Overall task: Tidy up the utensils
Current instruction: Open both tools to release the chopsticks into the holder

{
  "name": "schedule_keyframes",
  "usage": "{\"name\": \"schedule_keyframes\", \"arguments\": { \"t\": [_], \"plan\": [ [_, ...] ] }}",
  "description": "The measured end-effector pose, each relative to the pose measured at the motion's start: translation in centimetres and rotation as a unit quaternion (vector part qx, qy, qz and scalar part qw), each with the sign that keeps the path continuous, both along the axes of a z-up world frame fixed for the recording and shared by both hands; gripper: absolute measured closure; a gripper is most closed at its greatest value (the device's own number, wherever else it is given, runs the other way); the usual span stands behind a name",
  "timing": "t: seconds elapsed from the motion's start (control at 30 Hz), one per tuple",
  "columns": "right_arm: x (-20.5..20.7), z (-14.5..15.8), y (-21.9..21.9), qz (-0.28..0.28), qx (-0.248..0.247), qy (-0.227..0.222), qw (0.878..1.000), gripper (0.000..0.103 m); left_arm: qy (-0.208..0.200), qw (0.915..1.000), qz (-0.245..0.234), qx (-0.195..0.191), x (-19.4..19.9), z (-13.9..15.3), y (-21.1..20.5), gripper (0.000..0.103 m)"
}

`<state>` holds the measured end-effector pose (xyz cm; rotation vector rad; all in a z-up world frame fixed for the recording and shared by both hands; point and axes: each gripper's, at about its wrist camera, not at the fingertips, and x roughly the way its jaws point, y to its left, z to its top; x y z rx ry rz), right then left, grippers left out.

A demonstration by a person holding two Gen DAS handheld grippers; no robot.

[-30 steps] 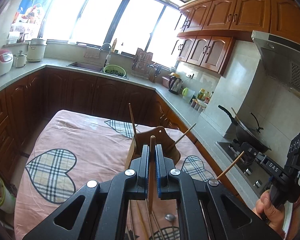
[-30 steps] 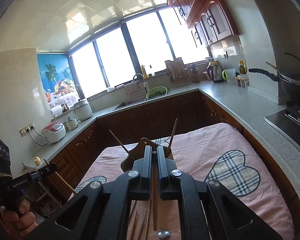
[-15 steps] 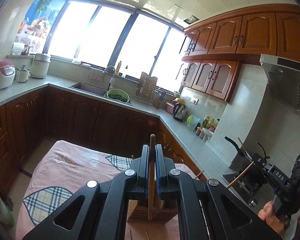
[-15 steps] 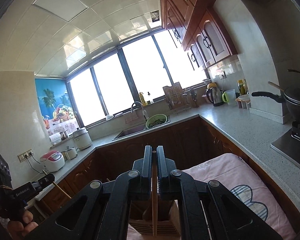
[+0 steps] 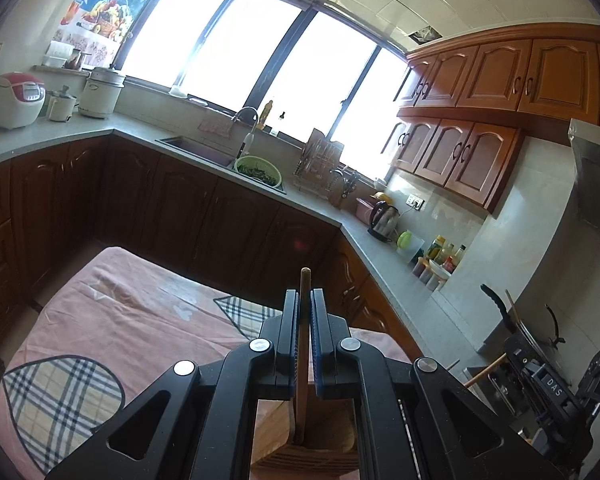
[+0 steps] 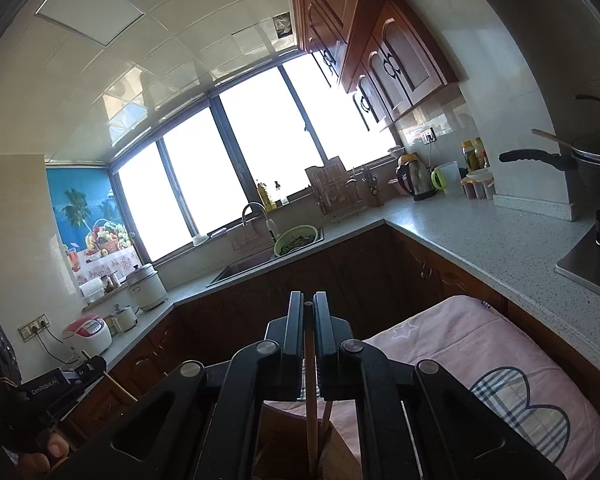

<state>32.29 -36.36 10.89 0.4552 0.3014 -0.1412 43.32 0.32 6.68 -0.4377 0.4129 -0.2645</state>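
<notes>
My left gripper (image 5: 304, 300) is shut on a wooden chopstick (image 5: 302, 360). Its lower end reaches down into the wooden utensil holder (image 5: 304, 440) right below the fingers. My right gripper (image 6: 308, 312) is shut on another wooden chopstick (image 6: 310, 400), which also runs down into the holder (image 6: 332, 448) beside one more stick. The right gripper also shows at the right edge of the left wrist view (image 5: 540, 384), and the left gripper at the left edge of the right wrist view (image 6: 40, 392).
The holder stands on a table with a pink cloth with plaid hearts (image 5: 120, 320). Dark wood cabinets and a grey L-shaped counter (image 6: 480, 236) surround it, with a sink (image 5: 204, 148), a kettle (image 5: 384, 216) and a wok (image 6: 592, 164) on the stove.
Both grippers have risen and tilted up over the holder, so the holder has slid from mid-frame to the bottom. The chopstick ends now sit inside it. Both grips are unchanged.
</notes>
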Motion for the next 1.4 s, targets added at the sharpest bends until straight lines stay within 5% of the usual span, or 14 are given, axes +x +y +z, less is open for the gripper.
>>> {"name": "schedule_keyframes", "arguments": {
  "t": [0.37,0.83,1.0,1.07,1.13,1.27,1.33,1.4],
  "plan": [
    [2.0,-5.6,-0.3,-0.004,0.041,0.036,0.998,0.099,0.031,0.9994,-0.012,0.01,5.2,-3.9,-2.3,0.099],
    [2.4,-5.4,-0.1,0.004,0.032,0.05,0.998,0.096,0.037,0.9985,-0.022,0.035,5.8,-3.4,-2.7,0.098],
    [2.4,-5.4,-0.3,0.009,0.04,0.054,0.998,0.092,0.041,0.9984,-0.021,0.034,5.5,-3.4,-2.5,0.08],
    [2.1,-5.3,-0.4,0.007,0.043,0.053,0.998,0.082,0.04,0.9985,-0.02,0.031,5.3,-3.2,-2.2,0.072],
    [1.7,-5.0,-0.6,0.005,0.048,0.046,0.998,0.053,0.04,0.9987,-0.02,0.025,4.9,-3.0,-1.9,0.061],
    [0.5,-4.3,-1.0,0.002,0.058,0.031,0.998,0.032,0.038,0.999,-0.008,0.022,3.1,-2.6,-1.0,0.03],
    [-0.4,-3.9,-1.2,0.005,0.066,0.019,0.998,0.012,0.036,0.9992,-0.006,0.017,1.8,-2.6,-0.4,0.028],
    [-1.5,-3.5,-1.1,0.004,0.068,0.011,0.998,0.01,0.041,0.999,-0.003,0.015,0.3,-2.8,0.1,0.024]
  ]
}}
